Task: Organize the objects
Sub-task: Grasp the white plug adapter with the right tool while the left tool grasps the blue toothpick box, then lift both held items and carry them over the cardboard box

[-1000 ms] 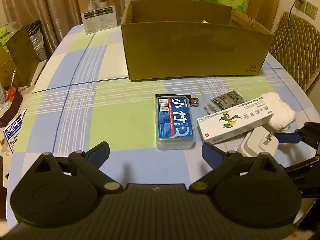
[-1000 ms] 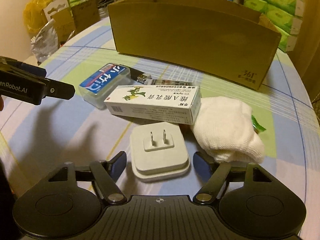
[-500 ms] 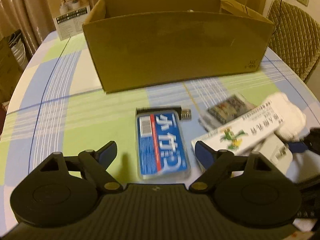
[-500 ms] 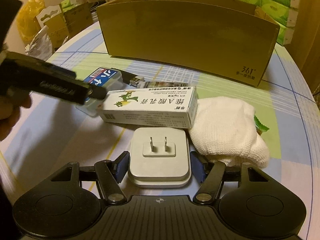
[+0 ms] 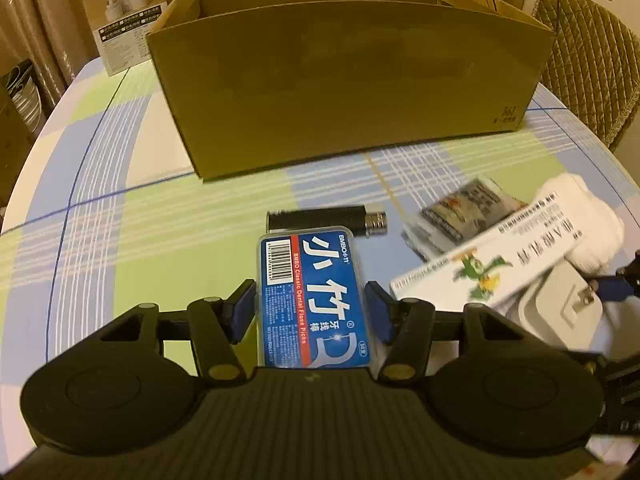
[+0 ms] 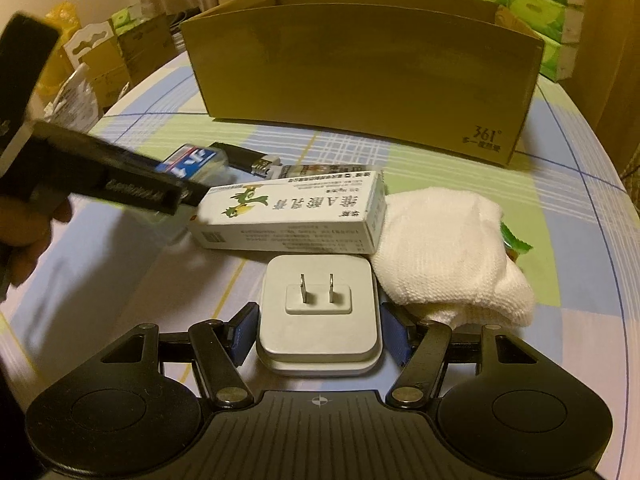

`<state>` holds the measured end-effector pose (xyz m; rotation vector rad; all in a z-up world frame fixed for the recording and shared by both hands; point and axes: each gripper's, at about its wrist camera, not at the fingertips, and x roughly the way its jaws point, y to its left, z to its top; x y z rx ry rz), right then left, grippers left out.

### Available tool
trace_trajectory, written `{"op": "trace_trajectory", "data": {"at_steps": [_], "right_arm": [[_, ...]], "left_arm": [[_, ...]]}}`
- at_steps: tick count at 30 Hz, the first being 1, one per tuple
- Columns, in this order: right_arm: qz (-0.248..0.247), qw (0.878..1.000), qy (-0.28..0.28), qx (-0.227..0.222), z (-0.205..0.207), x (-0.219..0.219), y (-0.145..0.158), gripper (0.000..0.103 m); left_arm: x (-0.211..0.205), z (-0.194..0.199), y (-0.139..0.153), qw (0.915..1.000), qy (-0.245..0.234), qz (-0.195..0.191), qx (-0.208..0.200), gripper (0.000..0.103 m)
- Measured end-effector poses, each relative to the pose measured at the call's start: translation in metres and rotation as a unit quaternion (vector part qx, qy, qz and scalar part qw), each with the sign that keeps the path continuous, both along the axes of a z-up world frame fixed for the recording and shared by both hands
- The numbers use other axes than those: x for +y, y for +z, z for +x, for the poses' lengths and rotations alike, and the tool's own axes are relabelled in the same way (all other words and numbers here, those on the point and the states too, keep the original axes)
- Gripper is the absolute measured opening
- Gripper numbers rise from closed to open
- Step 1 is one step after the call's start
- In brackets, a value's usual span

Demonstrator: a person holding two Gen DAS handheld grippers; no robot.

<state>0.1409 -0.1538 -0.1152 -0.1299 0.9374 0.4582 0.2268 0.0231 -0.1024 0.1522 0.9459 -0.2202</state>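
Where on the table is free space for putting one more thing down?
Free: the cloth left of the floss case, up to the carton. Crowded: right of the case, where white box, plug and towel touch.

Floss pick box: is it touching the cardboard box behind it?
Apart. The left wrist view shows tablecloth and a black lighter between the floss pick box and the cardboard box.

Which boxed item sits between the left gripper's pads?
The blue floss-pick case, label up, sits between the left gripper pads, which have just been closing. The white ointment box lies beside it, outside the fingers.
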Motion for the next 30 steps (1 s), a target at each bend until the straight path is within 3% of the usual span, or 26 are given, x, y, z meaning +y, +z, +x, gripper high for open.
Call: {"op": "trace_trajectory", "data": {"at_steps": [11,30], "right_arm": [[0.002,1.0,-0.023,-0.003,-0.016,-0.009,0.015,0.061],[0.023,0.998,-0.044,-0.04,-0.063,-0.022,0.077,0.061]], "left_arm": [[0.005,-0.038,0.018,0.9996,0.029,-0.001,0.002,0.053],[-0.01,-0.11,0.07,0.9981,0.052,-0.02,-0.025,0.053]]}}
